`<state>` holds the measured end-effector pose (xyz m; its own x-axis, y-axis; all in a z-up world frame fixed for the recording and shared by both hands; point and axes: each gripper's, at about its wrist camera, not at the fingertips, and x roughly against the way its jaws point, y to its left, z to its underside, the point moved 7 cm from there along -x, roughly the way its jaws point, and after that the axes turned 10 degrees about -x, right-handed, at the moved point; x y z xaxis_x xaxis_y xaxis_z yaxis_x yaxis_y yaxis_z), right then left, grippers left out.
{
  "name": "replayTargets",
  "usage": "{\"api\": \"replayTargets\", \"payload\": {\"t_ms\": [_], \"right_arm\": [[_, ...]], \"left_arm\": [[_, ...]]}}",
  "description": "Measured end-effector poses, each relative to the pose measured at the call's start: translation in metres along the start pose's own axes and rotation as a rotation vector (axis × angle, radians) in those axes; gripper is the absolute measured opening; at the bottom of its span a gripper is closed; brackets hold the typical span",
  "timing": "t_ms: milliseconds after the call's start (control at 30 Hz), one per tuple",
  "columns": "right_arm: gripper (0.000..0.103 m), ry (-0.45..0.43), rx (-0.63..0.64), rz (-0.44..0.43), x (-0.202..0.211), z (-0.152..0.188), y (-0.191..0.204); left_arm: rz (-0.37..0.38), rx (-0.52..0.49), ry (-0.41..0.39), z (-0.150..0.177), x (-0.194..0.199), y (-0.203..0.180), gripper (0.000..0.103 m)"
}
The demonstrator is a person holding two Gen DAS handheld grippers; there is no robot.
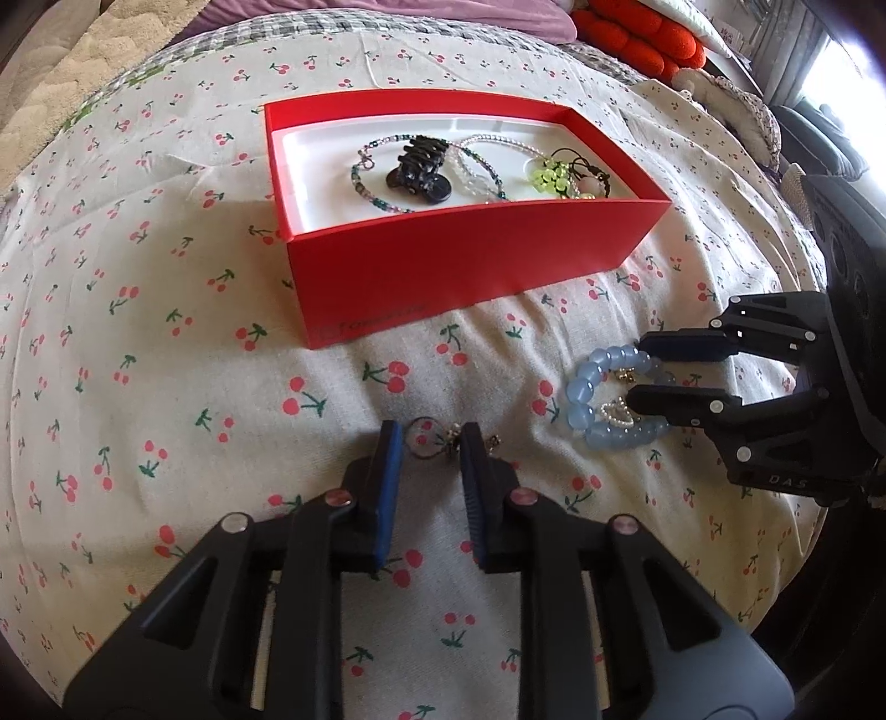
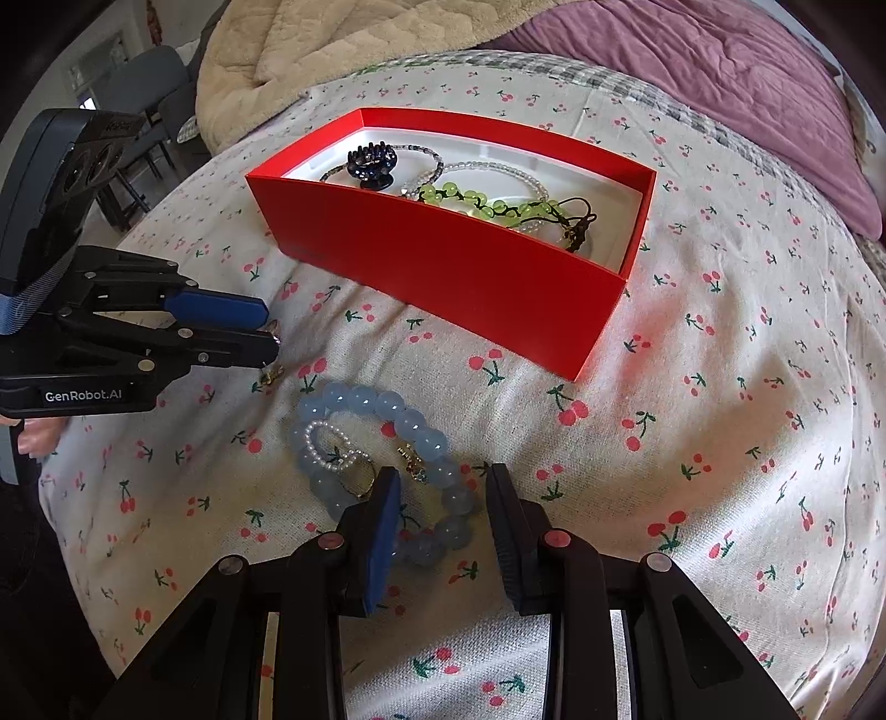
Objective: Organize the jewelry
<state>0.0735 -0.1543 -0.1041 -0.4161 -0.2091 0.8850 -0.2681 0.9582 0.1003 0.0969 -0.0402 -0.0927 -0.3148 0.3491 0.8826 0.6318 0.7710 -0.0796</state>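
Note:
A red box [image 1: 470,266] [image 2: 443,260] lies on the cherry-print bed cover and holds beaded bracelets, a green bead string [image 2: 476,202] and a black hair claw [image 1: 421,166]. My left gripper [image 1: 429,437] [image 2: 271,330] points down at the cover, and a small ring earring [image 1: 425,446] lies between its narrowly parted pads, which do not visibly press on it. A second small earring [image 1: 493,440] lies just right of it. My right gripper [image 2: 443,473] [image 1: 638,371] straddles one side of a pale blue bead bracelet [image 2: 382,410] [image 1: 587,393], one finger inside the loop, with slack around the beads.
Inside the blue bracelet's loop lie a small pearl ring [image 2: 326,443], a gold ring [image 2: 360,479] and a little charm [image 2: 412,459]. A beige blanket [image 2: 332,50] and a purple quilt [image 2: 720,83] are heaped behind the box. Red cushions [image 1: 637,39] sit far right.

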Motion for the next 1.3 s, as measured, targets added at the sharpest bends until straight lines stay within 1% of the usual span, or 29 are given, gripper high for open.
{"api": "replayTargets", "payload": {"t_ms": [100,167,267,367,667,933,1100,1300], "right_arm": [[0.032,0.005,0.012,0.006,0.002,0.003,0.0],[0.029,0.01,0.008,-0.001,0.004,0.006,-0.001],[0.017,0.013,-0.004,-0.006,0.007,0.011,-0.004],[0.012,0.011,-0.029,-0.014,0.008,0.013,-0.008],[0.012,-0.007,-0.047,-0.006,0.017,0.011,-0.003],[0.012,-0.06,-0.046,-0.018,0.037,0.0,0.005],[0.012,-0.086,-0.038,-0.029,0.05,-0.004,0.012],[0.012,-0.115,-0.022,-0.034,0.063,-0.015,0.026]], "left_arm": [[-0.018,-0.014,-0.006,0.001,0.001,-0.002,0.022],[-0.022,-0.013,-0.007,0.001,0.001,-0.002,0.022],[-0.018,-0.003,-0.007,0.001,0.002,-0.001,0.022],[-0.022,0.006,-0.01,0.001,0.004,-0.002,0.022],[-0.028,0.035,-0.014,0.003,0.017,0.0,0.022],[-0.026,0.067,-0.022,0.003,0.029,0.003,0.022],[-0.019,0.087,-0.039,-0.004,0.038,0.003,0.022],[-0.011,0.086,-0.059,-0.013,0.051,-0.002,0.022]]}}
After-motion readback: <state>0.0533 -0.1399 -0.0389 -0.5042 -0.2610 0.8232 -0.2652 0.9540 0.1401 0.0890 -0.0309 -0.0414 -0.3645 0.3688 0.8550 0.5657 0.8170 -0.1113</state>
